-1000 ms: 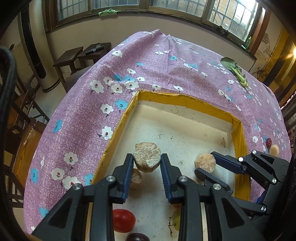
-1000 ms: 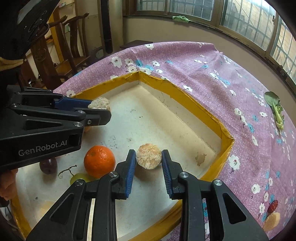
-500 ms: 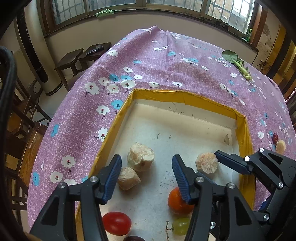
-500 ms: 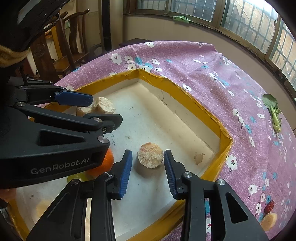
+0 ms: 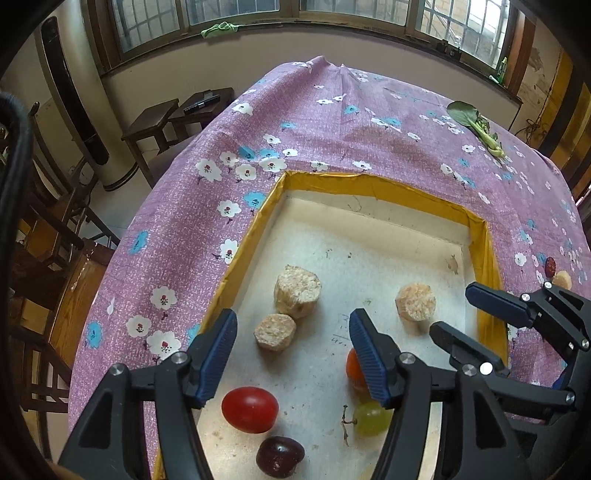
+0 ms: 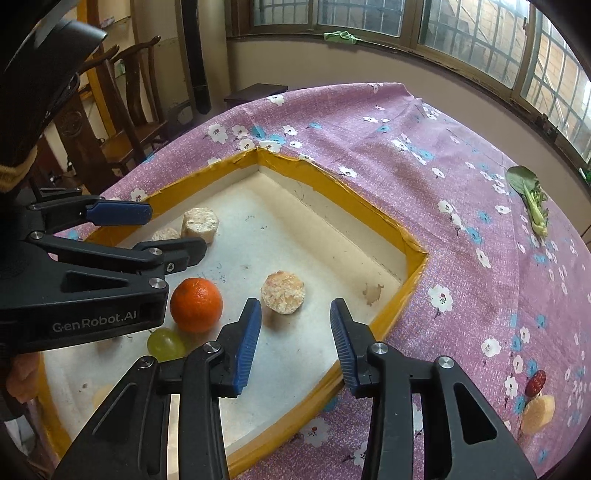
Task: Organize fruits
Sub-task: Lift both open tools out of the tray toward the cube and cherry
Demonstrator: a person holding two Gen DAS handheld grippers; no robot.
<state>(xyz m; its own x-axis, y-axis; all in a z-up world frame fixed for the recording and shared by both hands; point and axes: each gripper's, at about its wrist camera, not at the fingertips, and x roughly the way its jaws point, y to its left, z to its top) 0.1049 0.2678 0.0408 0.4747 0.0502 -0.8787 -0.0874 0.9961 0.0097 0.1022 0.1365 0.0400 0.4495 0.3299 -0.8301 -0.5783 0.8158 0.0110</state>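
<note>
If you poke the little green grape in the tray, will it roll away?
Probably a little. The green grape looks round and smooth, so it may slip or roll. Its stem and the orange close beside it might stop it soon.

A green cloth (image 5: 221,27) lies on the windowsill at the top of the frame. Dark wooden stools (image 5: 173,118) stand at upper left, beside a tall black column (image 5: 74,99).

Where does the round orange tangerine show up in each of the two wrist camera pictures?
Left wrist view: round orange tangerine lower right of centre, mostly hidden behind that gripper's right finger.
Right wrist view: tangerine left of centre, fully visible.
Shared landmark: pale green grape just beside it, nearer the camera, in both.
</note>
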